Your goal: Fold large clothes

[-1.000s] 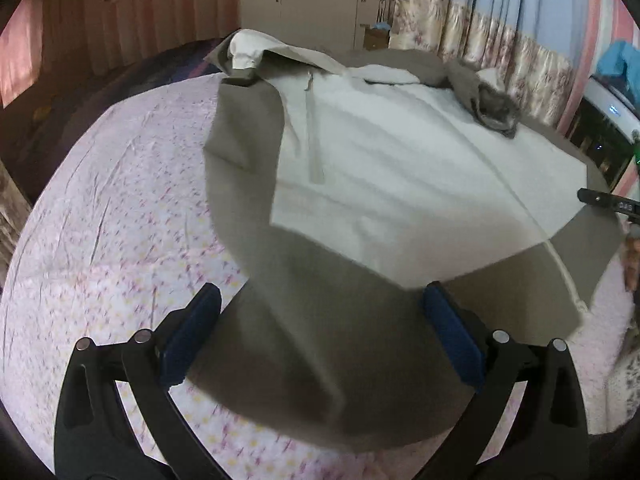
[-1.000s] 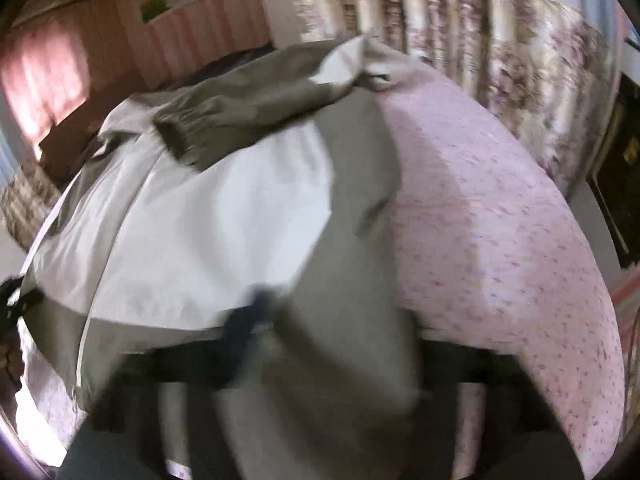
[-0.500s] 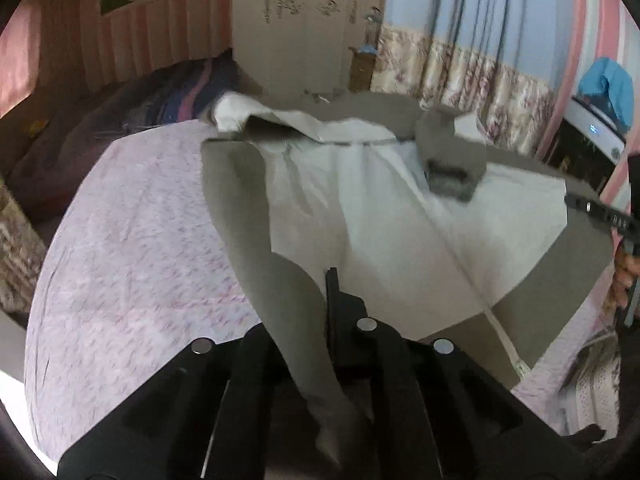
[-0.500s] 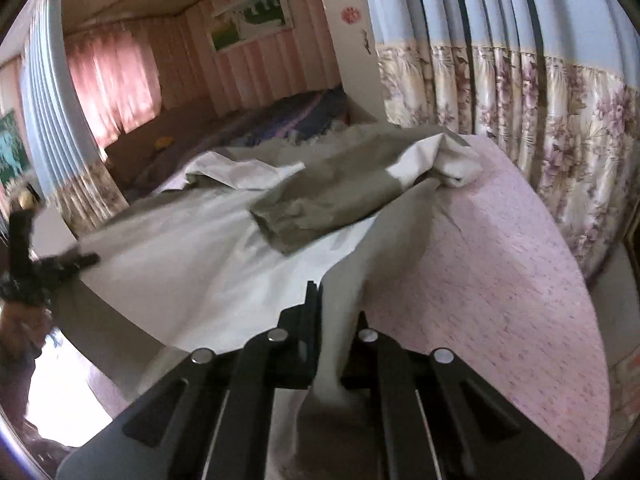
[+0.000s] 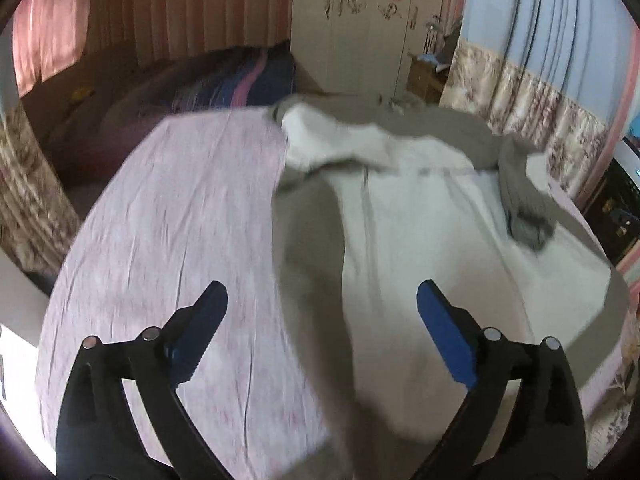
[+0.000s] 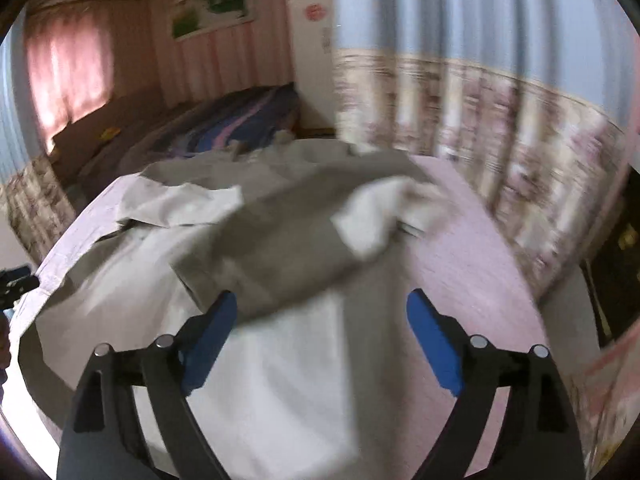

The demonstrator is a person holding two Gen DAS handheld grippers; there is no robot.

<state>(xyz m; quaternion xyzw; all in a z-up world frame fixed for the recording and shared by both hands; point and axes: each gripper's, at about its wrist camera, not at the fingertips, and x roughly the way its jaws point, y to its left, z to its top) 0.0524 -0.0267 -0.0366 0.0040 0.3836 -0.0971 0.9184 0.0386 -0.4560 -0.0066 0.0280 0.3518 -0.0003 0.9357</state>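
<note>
A large olive coat [image 5: 308,236] with a white lining [image 5: 420,232] lies spread, lining up, on the pink flowered bed sheet [image 5: 180,220]. One olive sleeve [image 5: 524,204] is folded across the lining. My left gripper [image 5: 320,288] hovers above the coat's left edge; its jaws are opening and the blue pads [image 5: 444,340] touch no cloth. In the right wrist view the coat [image 6: 288,364] fills the near bed, with the sleeve [image 6: 276,240] across it. My right gripper [image 6: 321,295] hangs over it; its jaws are opening, with nothing between them.
A dark striped blanket [image 5: 240,80] lies at the bed's far end. A cream wardrobe [image 5: 360,36] stands behind it. Flowered curtains [image 6: 480,120] hang along the bed's right side. A dark appliance [image 5: 616,220] stands at the far right.
Half a second ago each gripper was shut on an olive edge of the coat. Both have opened wide and let it go, and both have risen above the bed.
</note>
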